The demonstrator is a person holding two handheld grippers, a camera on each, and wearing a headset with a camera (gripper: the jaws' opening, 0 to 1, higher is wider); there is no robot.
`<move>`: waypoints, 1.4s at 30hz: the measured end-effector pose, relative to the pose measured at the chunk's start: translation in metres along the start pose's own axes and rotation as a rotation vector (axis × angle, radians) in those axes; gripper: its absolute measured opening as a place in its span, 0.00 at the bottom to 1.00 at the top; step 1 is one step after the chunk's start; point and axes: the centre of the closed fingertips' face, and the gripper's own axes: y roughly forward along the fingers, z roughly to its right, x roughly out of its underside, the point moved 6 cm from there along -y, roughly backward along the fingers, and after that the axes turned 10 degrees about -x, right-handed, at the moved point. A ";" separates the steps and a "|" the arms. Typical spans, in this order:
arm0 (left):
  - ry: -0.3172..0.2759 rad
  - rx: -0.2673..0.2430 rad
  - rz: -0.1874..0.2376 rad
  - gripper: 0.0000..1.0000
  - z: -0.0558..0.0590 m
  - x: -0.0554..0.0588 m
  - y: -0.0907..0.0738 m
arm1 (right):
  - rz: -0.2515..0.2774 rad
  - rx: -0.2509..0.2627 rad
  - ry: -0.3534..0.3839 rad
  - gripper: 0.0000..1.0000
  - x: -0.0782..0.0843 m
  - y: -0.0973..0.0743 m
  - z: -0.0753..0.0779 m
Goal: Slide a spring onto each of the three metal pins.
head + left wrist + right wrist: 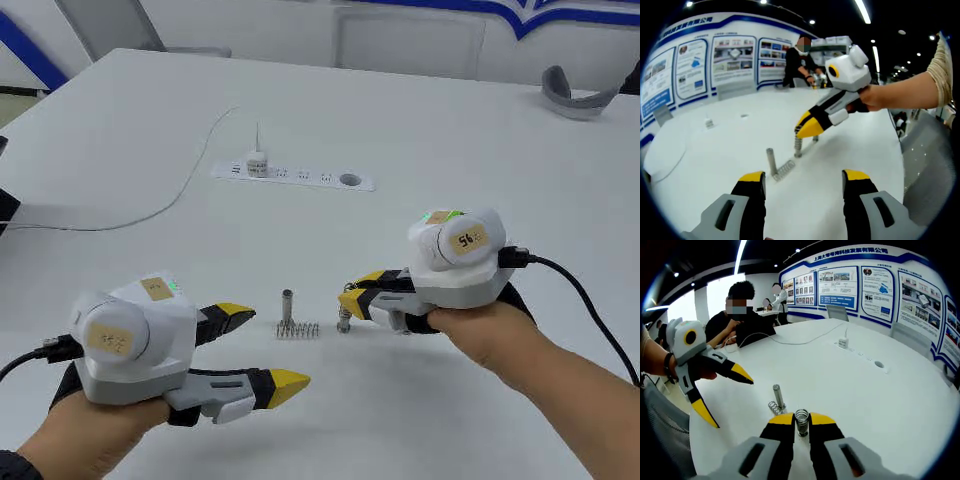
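Note:
A bare metal pin (287, 303) (771, 160) (776, 395) stands upright on the white table. A loose spring (297, 329) (785, 169) (773, 407) lies on its side at the pin's foot. Just right of them, a second spring (344, 322) (798, 146) (801, 422) stands upright, and my right gripper (352, 300) (807, 131) (801, 416) is shut on it from above. I cannot tell whether a pin is inside it. My left gripper (262, 350) (802, 177) (732, 402) hovers open and empty, near the front left of the bare pin.
A white power strip (290, 175) with a plugged adapter (257, 160) and a trailing cable lies across the far middle of the table. A grey curved object (575, 95) rests at the far right. People sit at a table behind (740, 310).

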 end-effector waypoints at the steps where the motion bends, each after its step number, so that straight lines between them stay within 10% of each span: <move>1: 0.001 0.000 -0.001 0.63 0.000 0.000 0.000 | -0.001 0.000 0.000 0.12 0.001 0.001 0.000; 42: 0.003 -0.007 -0.002 0.62 -0.001 0.001 -0.001 | -0.012 0.025 -0.042 0.19 0.005 -0.010 -0.009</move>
